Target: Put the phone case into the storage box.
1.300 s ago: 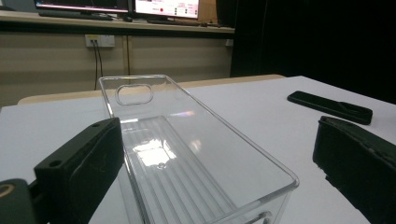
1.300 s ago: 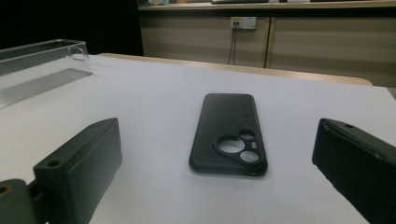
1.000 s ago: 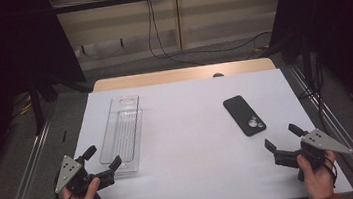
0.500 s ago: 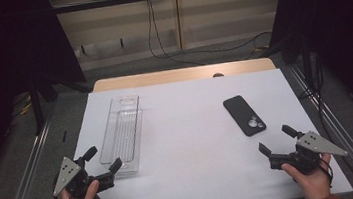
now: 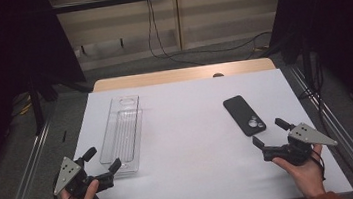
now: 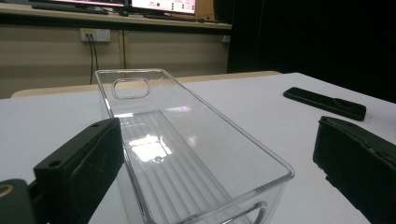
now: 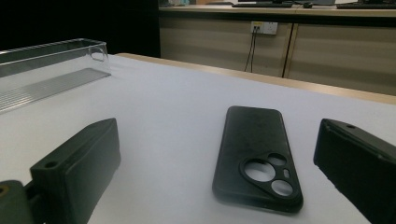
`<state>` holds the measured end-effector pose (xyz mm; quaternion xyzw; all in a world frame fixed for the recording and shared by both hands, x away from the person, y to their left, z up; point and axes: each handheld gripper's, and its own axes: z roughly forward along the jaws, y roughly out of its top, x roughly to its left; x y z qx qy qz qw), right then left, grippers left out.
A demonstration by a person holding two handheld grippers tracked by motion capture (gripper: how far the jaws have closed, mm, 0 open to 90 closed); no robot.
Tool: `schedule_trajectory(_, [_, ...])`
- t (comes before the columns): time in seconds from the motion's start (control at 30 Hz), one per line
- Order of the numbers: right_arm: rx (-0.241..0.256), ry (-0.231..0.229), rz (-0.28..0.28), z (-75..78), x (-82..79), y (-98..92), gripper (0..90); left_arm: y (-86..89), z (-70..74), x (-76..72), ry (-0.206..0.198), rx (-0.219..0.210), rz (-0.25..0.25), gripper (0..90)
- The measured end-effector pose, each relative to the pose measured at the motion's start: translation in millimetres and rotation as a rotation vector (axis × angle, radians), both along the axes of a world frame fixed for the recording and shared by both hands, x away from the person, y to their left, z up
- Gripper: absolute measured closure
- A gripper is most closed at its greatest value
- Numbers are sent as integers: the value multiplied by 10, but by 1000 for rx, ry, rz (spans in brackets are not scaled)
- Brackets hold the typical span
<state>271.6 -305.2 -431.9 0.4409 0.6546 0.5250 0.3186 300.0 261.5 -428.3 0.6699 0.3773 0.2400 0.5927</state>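
A black phone case (image 5: 244, 115) lies flat on the white table, camera cutouts toward the near end; in the right gripper view the case (image 7: 257, 156) sits just ahead, between the jaws. My right gripper (image 5: 269, 133) is open, just short of the case's near end. A clear plastic tray (image 5: 122, 133) lies lengthwise at left, empty. My left gripper (image 5: 102, 159) is open at the tray's near end; in the left gripper view the tray (image 6: 187, 154) stretches ahead between the jaws, with the case (image 6: 324, 103) farther right.
The white table top (image 5: 188, 128) has a wooden strip (image 5: 182, 74) along its far edge. Metal rails (image 5: 27, 172) run down both sides. Black curtains hang left and right, and a cable dangles on the back wall.
My right gripper has moved forward and left, closer to the phone case's near end. The left gripper has barely moved.
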Motion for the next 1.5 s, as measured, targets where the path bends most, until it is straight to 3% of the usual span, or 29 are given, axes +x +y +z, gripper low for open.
schedule_trajectory(0.57, [-12,-34,-12,114,322,31,25,13,-14,21,5,-2,9,22])
schedule_trajectory(0.83, [-17,-56,-26,217,568,57,29,11,-19,29,4,-6,-3,22])
schedule_trajectory(0.93, [-4,-47,-21,236,623,71,26,15,-20,27,7,-7,2,22])
schedule_trajectory(1.13, [-57,-25,-29,232,842,92,22,17,-21,29,7,-3,1,22])
schedule_trajectory(1.5, [-84,-9,-49,272,1140,108,31,24,-22,29,7,-5,-1,22])
